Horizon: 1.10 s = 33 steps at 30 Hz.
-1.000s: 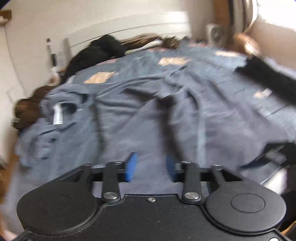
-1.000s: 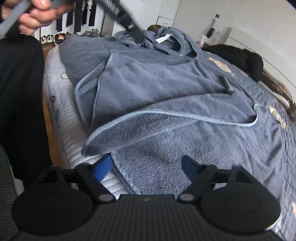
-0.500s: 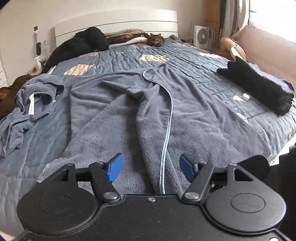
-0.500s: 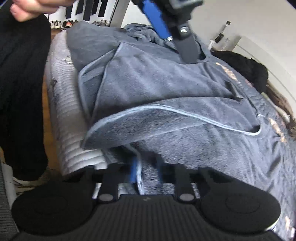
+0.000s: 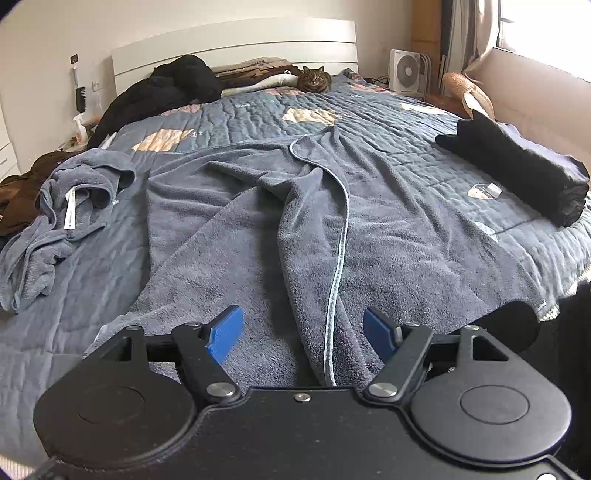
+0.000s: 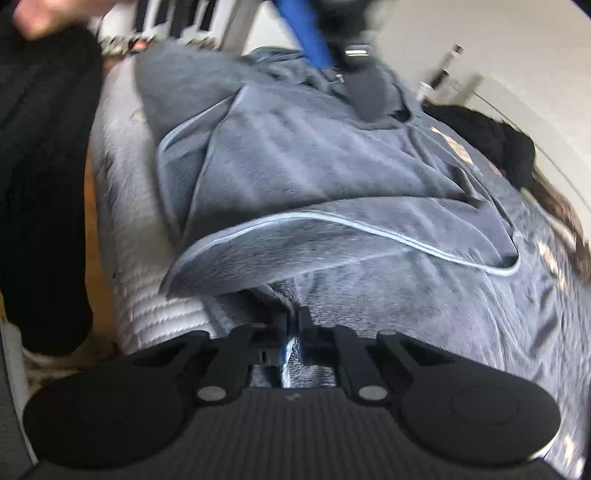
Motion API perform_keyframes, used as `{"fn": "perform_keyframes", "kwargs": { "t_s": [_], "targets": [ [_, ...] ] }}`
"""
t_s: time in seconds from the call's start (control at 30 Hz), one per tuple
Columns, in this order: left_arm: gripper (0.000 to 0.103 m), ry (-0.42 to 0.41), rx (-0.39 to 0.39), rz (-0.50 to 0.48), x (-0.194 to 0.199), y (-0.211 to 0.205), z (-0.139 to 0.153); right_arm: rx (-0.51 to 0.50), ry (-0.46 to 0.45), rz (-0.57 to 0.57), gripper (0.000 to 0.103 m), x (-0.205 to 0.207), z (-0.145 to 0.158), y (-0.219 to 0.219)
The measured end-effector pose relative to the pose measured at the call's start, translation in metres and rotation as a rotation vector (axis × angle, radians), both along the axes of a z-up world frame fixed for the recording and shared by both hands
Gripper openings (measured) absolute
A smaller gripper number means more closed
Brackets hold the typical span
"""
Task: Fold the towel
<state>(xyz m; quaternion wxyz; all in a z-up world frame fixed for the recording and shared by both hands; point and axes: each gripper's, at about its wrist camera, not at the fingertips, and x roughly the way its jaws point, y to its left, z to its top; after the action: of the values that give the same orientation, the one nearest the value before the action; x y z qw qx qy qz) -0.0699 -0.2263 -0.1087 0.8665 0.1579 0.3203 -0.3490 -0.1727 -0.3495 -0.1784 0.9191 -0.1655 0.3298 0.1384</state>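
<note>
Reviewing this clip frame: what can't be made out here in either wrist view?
- Right wrist view: motion blur smears everything; how much of the towel the shut right gripper pinches is hidden between its fingers.
- Right wrist view: the left gripper is blurred and cut by the top edge; the hand too.
- Left wrist view: the towel's near edge is hidden behind the open left gripper's body.
- Left wrist view: the small clear item on the quilt is too small to identify.

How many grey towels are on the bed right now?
2. The large towel is spread across the middle of the bed; the right gripper is shut on its near edge. A crumpled towel lies left of it. Others may be hidden.
</note>
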Motion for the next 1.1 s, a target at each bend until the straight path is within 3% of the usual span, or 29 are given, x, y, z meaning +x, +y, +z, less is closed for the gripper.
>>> {"fn": "perform_keyframes", "kwargs": {
  "t_s": [0.13, 0.33, 0.47, 0.63, 0.73, 0.83, 0.87, 0.9, 0.97, 1.1],
  "targets": [
    [0.072, -0.011, -0.016, 0.009, 0.001, 0.003, 0.009, 0.087, -0.028, -0.083, 0.004, -0.004, 0.020, -0.021],
    [0.073, -0.015, -0.061, 0.012, 0.004, -0.001, 0.020, 0.309, -0.158, -0.392, 0.002, -0.031, 0.078, -0.104],
    [0.075, -0.005, -0.090, -0.013, 0.002, -0.017, 0.018, 0.430, -0.222, -0.577, 0.000, -0.053, 0.098, -0.161],
    [0.075, 0.014, -0.110, -0.065, -0.005, -0.048, 0.003, 0.479, -0.279, -0.753, 0.000, -0.084, 0.111, -0.219],
    [0.075, 0.038, -0.135, -0.077, -0.002, -0.062, -0.010, 0.466, -0.237, -0.704, 0.005, -0.086, 0.109, -0.221],
    [0.076, 0.067, -0.176, -0.075, 0.003, -0.067, -0.025, 0.425, -0.196, -0.612, 0.024, -0.075, 0.099, -0.208],
    [0.076, 0.077, -0.180, -0.071, 0.004, -0.068, -0.030, 0.405, -0.187, -0.580, 0.047, -0.070, 0.094, -0.202],
    [0.076, 0.087, -0.183, -0.068, 0.004, -0.069, -0.035, 0.385, -0.177, -0.549, 0.061, -0.065, 0.089, -0.195],
    [0.076, 0.071, -0.161, -0.072, 0.005, -0.071, -0.043, 0.344, -0.157, -0.486, 0.068, -0.055, 0.078, -0.182],
    [0.076, 0.050, -0.129, -0.051, 0.010, -0.076, -0.050, 0.190, -0.100, -0.389, 0.069, -0.039, 0.061, -0.157]
  ]
}}
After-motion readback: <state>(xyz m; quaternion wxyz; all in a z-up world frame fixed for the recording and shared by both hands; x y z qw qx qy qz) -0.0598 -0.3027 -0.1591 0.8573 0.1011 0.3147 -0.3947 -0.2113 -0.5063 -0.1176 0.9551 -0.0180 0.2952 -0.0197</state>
